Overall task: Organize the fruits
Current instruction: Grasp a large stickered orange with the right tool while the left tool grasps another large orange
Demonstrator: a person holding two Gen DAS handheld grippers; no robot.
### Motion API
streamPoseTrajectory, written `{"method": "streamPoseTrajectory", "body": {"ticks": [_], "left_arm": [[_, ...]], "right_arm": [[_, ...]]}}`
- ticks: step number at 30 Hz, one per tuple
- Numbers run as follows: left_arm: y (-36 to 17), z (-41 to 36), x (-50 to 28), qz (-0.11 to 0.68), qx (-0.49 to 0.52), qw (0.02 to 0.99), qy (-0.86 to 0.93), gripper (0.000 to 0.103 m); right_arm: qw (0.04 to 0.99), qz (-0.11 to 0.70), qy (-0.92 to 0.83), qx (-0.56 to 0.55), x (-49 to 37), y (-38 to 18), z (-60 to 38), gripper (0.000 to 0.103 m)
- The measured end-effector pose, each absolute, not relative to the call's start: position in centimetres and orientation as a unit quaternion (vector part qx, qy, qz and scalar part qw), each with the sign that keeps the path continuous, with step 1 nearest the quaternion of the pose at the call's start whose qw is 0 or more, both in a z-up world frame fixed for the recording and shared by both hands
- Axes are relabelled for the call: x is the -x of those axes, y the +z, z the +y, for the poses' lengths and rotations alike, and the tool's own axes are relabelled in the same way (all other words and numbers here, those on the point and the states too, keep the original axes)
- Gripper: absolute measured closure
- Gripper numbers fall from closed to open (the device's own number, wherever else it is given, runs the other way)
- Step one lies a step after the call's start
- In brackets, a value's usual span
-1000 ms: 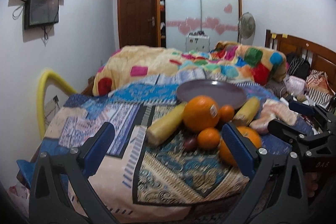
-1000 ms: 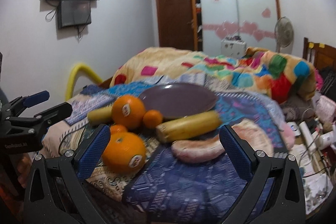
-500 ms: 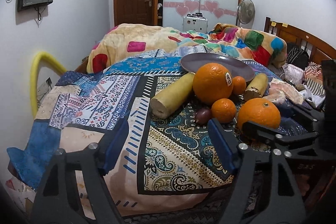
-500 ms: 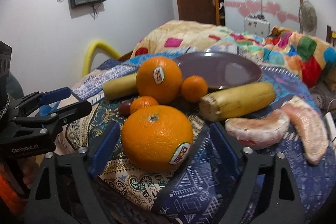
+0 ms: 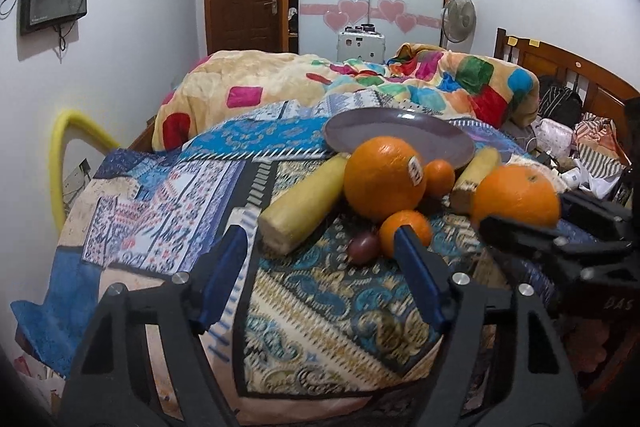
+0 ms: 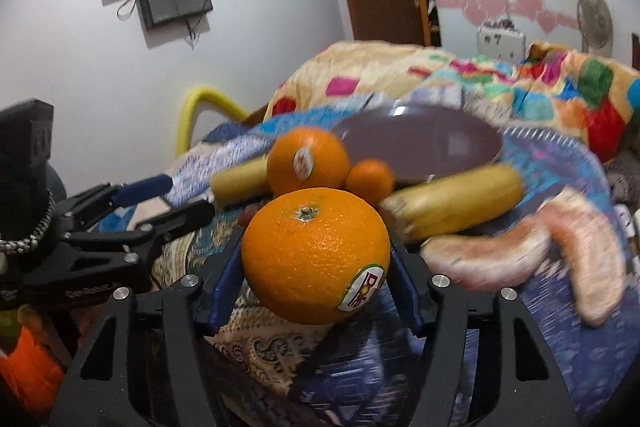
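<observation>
My right gripper (image 6: pixel 316 259) is shut on a large orange (image 6: pixel 316 255) with a sticker and holds it above the bed; the orange also shows in the left wrist view (image 5: pixel 516 195). Behind it lie a second large orange (image 6: pixel 307 161), a small orange (image 6: pixel 370 177), two yellow banana pieces (image 6: pixel 452 205) and pink pomelo segments (image 6: pixel 560 247). A purple plate (image 5: pixel 400 139) sits behind the fruit. My left gripper (image 5: pixel 320 255) is open and empty, just short of a small orange (image 5: pixel 406 229) and a dark round fruit (image 5: pixel 363 247).
The fruit lies on a patterned bedspread (image 5: pixel 304 291). A colourful quilt (image 5: pixel 360 83) is bunched behind the plate. A wooden headboard (image 5: pixel 568 67) with bags and clutter is at the right. A yellow tube (image 5: pixel 64 147) stands by the left wall.
My right gripper has closed on the large orange and lifted it off the bed. My left gripper has moved slightly closer to the fruit and stays open.
</observation>
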State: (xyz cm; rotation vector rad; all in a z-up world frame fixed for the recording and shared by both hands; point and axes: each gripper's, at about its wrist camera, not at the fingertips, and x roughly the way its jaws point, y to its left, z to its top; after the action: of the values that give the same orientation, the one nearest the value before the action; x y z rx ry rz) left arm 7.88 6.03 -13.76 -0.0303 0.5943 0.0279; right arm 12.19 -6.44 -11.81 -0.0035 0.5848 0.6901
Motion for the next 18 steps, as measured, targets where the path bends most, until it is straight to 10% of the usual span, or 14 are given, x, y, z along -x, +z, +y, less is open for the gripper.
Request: {"method": "streamPoseTrajectory", "body": {"ticks": [18], "left_arm": [[-13.5,3.2,-15.5,0.334,0.043,0.941,-0.038,0.025]], "right_arm": [[0.924,0.273,0.266,-0.016,-14.6,-11.5,-11.9,0.042]]}}
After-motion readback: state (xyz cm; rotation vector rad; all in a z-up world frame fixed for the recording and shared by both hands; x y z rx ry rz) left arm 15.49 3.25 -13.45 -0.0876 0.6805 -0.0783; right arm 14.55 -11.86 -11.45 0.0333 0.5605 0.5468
